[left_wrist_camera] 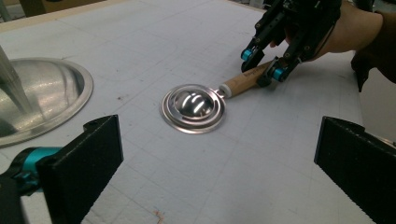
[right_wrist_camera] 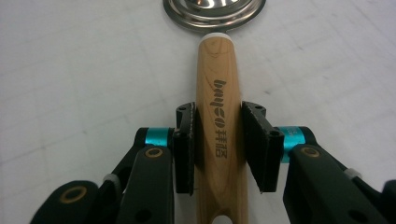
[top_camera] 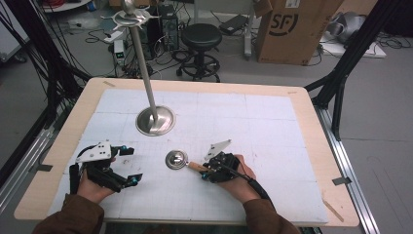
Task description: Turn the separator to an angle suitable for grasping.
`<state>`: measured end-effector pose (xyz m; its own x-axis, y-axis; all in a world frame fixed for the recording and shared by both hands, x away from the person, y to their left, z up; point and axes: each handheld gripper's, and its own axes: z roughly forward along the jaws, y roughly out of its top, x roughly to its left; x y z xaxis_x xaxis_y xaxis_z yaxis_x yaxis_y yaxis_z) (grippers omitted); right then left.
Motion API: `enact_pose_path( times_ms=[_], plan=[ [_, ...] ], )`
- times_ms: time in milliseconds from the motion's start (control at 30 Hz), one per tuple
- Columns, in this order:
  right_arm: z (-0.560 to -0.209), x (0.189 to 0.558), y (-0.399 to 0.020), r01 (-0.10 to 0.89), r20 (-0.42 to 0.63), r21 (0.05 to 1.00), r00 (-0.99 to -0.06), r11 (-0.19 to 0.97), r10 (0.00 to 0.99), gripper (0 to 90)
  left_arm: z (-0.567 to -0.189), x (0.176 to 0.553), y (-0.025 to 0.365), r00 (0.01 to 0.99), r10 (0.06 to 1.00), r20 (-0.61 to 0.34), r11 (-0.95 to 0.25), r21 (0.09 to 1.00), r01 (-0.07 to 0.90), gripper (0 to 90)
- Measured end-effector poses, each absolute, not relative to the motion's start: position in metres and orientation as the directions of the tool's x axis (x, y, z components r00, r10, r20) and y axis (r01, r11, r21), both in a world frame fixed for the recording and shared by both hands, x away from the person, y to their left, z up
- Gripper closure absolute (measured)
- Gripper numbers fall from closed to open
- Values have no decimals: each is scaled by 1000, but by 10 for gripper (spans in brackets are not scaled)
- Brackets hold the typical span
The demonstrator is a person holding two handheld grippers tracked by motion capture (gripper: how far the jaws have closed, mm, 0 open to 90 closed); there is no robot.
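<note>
I have the right gripper (right_wrist_camera: pixel 218 144) clamped on the wooden handle (right_wrist_camera: pixel 218 116) of a small steel ladle (top_camera: pixel 176 159), its 2 jaws pressing the handle's 2 sides about midway along. The ladle lies bowl-down on the white mat (top_camera: pixel 272 126), near the middle of the table's near half, its bowl pointing toward the left side and the handle reaching back into my right gripper. The hanging stand (top_camera: pixel 155 120) sits farther back, left of centre, its round base well apart from the ladle. To do this step well, I judge I should keep the squeeze square on the handle so the round wood cannot roll, lift straight up before swinging anywhere, and keep the heavy bowl from drooping. The hole at the handle's end sits behind my jaws, so I would leave it free if the ladle is meant for a hook on the stand. My left gripper (top_camera: pixel 127 165) waits open and empty near the table's near-left corner, its jaws spread wide and facing the ladle's bowl (left_wrist_camera: pixel 193 108), with clear mat between them.
</note>
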<state>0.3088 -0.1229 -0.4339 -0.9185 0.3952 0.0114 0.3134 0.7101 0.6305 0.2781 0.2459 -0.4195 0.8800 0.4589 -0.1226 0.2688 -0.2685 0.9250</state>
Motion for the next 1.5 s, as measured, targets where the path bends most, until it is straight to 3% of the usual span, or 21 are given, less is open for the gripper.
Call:
enact_pose_path(
  times_ms=[200, 400, 733, 1133, 1400, 1500],
  plan=[
    [-434, 299, -106, 216, 19, 634, -964, 742, 265, 663, -419, 278, 246, 881, 457, -121, -271, 924, 268, 16],
    [-434, 299, -105, 206, 24, 638, -968, 742, 249, 661, -419, 278, 246, 881, 458, -121, -272, 924, 268, 17],
    [-431, 301, -113, 245, 24, 653, -952, 717, 304, 544, -420, 278, 245, 881, 457, -122, -274, 923, 270, 17],
    [-410, 299, -151, 288, 61, 752, -926, 592, 373, 402, -419, 277, 246, 880, 459, -121, -273, 924, 270, 16],
    [-401, 302, -189, 302, 73, 803, -905, 513, 418, 410, -419, 278, 247, 879, 461, -125, -263, 926, 270, 16],
    [-400, 302, -200, 310, 78, 813, -896, 493, 436, 361, -418, 278, 246, 879, 459, -126, -261, 927, 269, 16]
  ],
)
